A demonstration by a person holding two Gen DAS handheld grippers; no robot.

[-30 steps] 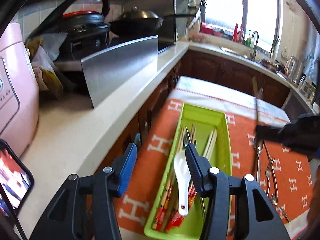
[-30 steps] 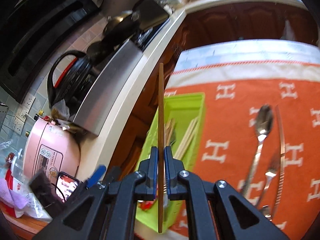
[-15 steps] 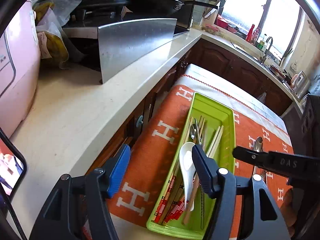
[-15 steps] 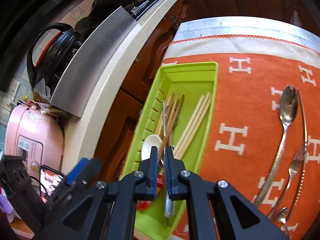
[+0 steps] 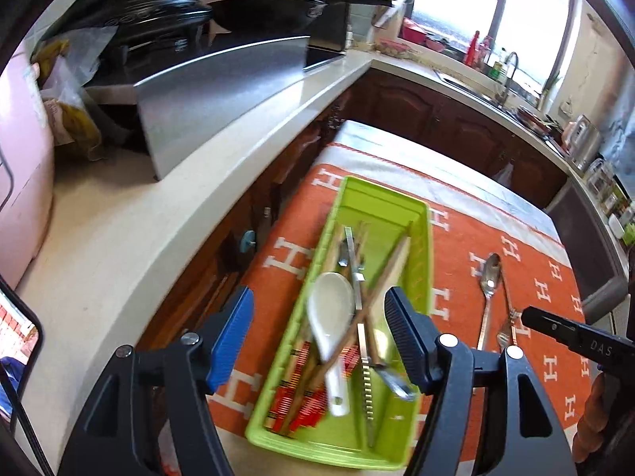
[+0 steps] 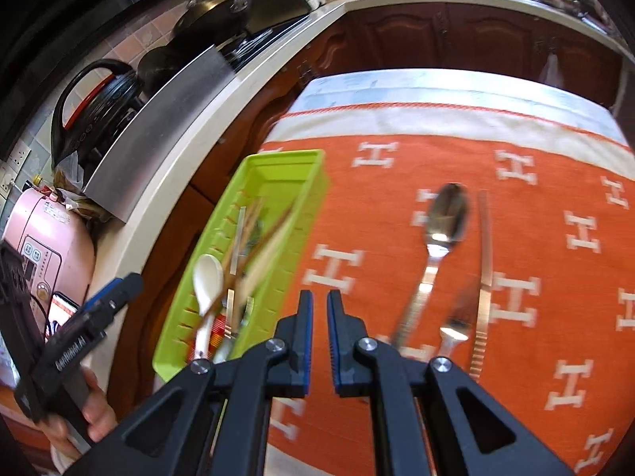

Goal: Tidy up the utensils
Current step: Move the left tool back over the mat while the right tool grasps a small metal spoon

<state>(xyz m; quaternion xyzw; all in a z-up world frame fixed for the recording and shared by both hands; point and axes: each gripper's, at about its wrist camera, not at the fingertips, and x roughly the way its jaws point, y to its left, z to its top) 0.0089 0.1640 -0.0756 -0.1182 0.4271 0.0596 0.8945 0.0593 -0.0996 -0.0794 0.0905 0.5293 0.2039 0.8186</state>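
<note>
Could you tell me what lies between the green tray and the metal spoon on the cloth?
Only bare orange cloth between green tray and metal spoon, per the right wrist view.

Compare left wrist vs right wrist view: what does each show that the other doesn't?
Left wrist only: the left gripper, empty, its blue-padded fingers opening above the green tray; the window and faucet.

Right wrist only: the right gripper seen from behind, empty, fingers nearly together over the orange cloth; the hand holding the left gripper.

Both: green tray with white spoon and chopsticks; metal spoon, fork and orange cloth.
</note>
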